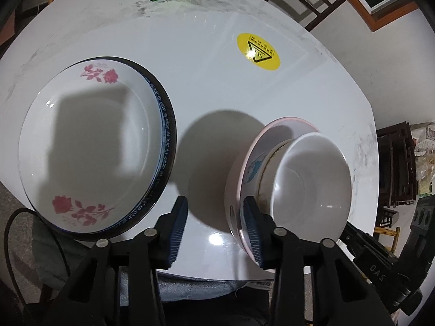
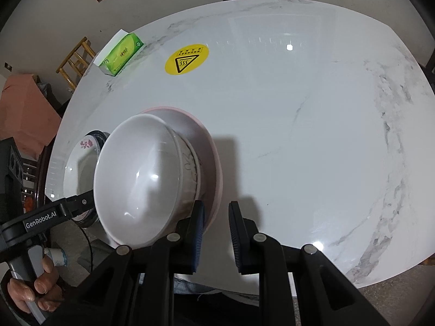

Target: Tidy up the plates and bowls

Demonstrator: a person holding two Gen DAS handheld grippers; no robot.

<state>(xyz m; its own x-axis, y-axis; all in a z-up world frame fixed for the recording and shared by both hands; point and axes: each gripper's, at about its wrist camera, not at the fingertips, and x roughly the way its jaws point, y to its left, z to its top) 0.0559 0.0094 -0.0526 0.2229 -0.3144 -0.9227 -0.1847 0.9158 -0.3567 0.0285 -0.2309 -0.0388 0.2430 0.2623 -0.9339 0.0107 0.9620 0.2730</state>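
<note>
The bowls sat nested, white one uppermost, inside a pink-rimmed bowl near the table's front edge, with the plates, rose-patterned one on top, stacked just beside them to the left. The left gripper hovered spread wide and empty, one finger against the pink rim, while the right gripper hung parted and empty just right of the bowls. If any tidying was left, it probably called for nudging each pile square gently, since glazed crockery slides easily on the glossy top.
</note>
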